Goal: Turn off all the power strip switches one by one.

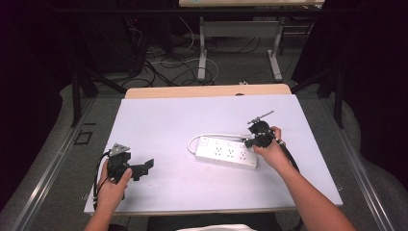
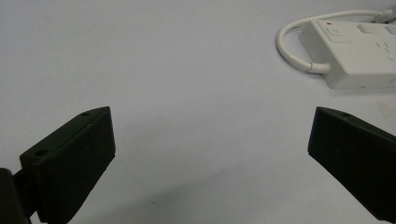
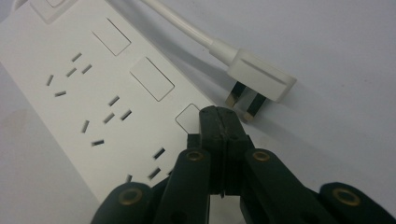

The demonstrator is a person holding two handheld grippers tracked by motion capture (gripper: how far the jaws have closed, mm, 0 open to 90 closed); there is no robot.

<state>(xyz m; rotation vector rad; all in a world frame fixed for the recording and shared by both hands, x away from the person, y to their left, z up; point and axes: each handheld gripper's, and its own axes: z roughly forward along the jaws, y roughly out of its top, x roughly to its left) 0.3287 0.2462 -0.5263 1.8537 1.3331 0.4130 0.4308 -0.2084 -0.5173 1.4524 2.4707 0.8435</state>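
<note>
At the table's (image 1: 159,120) near left we hold the left gripper (image 1: 144,167) with its jaws spread wide over bare surface, nothing between them. To the right of centre lies the white strip (image 1: 226,153), its cord (image 1: 192,141) looping off the left end. Our right gripper (image 3: 219,116), jaws pressed together and holding nothing, rests over the strip's far right edge, just beside the plug (image 3: 259,83).

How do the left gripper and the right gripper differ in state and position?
The left gripper has its jaws wide apart over bare table; the right gripper has its jaws pressed together. The left sits away from the power strip; the right is at its switches. Both are black and hand-held.
</note>
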